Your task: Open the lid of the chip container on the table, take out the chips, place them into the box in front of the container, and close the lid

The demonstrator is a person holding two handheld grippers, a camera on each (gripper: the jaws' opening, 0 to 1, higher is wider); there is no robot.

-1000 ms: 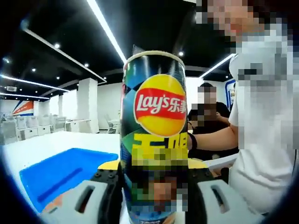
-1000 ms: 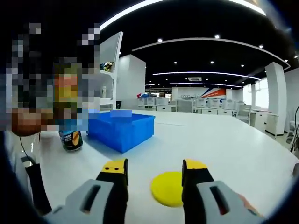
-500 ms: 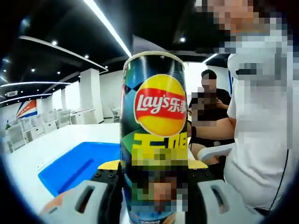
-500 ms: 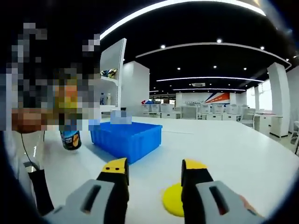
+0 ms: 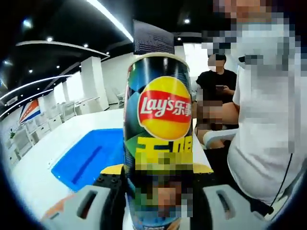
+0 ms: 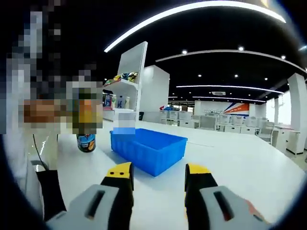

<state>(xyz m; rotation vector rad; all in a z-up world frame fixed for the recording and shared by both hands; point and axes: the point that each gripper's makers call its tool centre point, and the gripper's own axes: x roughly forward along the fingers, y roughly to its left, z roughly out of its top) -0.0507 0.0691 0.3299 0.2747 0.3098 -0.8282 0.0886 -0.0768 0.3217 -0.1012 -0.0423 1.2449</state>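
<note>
The chip can [image 5: 160, 134], dark with a red and yellow logo, stands upright between my left gripper's [image 5: 158, 191] jaws, which are shut on its lower half. Its pale top rim [image 5: 154, 56] shows; the inside is hidden. The blue box [image 5: 88, 158] lies on the white table behind and left of the can. In the right gripper view the same blue box [image 6: 148, 148] sits ahead, and the can's bottom end [image 6: 86, 142] shows to its left. My right gripper [image 6: 158, 184] is open above the table with nothing between its jaws.
A person in a white shirt [image 5: 264, 120] stands close on the right, and another in black [image 5: 218, 91] sits behind. The white table [image 6: 249, 167] stretches wide to the right of the box. Shelves [image 6: 127, 81] stand far behind.
Both views have shifted with the hands. The yellow lid on the table has dropped out of the right gripper view below the jaws. The left gripper still holds the can.
</note>
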